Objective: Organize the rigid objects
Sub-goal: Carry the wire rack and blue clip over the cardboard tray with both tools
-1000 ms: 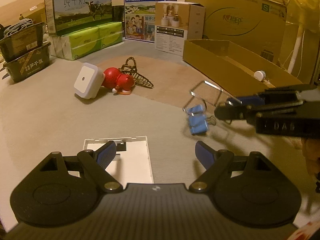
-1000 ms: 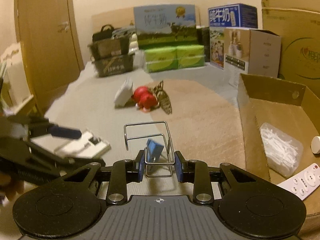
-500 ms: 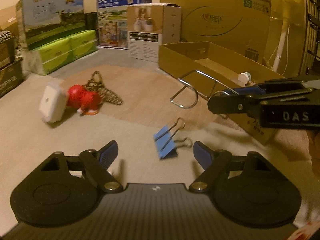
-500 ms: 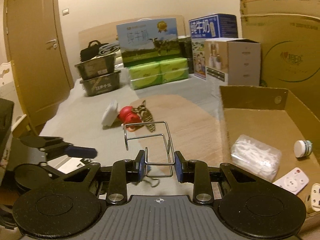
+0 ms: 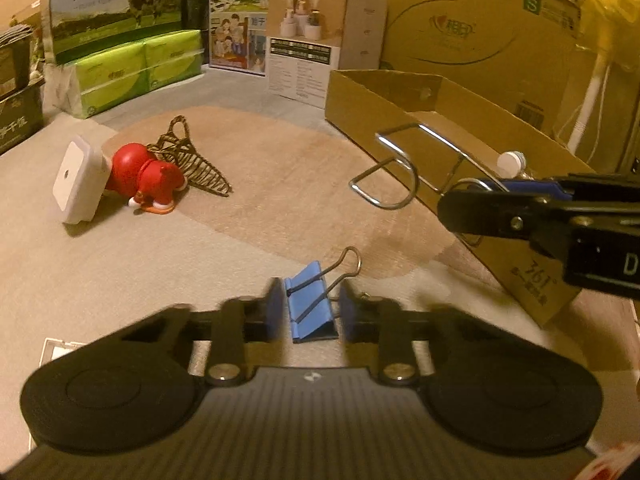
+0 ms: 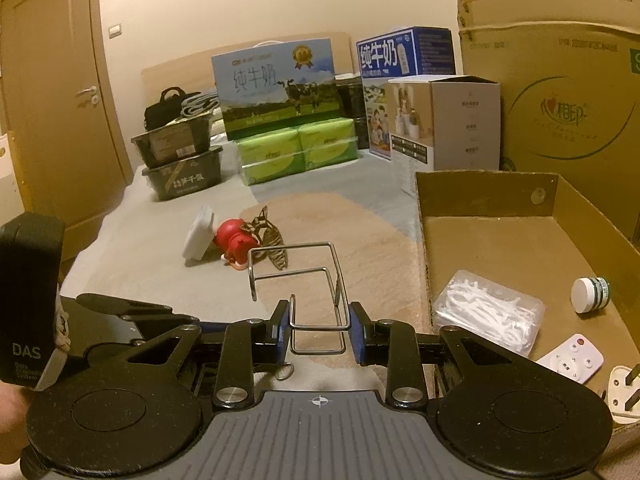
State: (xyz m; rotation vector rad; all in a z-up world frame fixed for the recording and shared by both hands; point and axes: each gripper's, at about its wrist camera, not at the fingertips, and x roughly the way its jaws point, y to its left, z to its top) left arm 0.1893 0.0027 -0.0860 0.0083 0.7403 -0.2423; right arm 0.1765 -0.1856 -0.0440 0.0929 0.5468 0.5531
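Observation:
My left gripper is closed around a blue binder clip that lies on the carpet, its pads at the clip's sides; I cannot tell if they touch it. My right gripper is shut on a bent wire rack and holds it in the air beside the open cardboard box. In the left wrist view the rack hangs in front of the box wall, with the right gripper at the right edge.
A white square plug light, a red toy figure and a wire cone lie on the rug. The box holds a bag of floss picks, a small jar, a remote and a plug. Cartons stand behind.
My left gripper's fingers have closed in from wide open onto the blue binder clip. My right gripper has lifted the wire rack away from the clip, toward the box.

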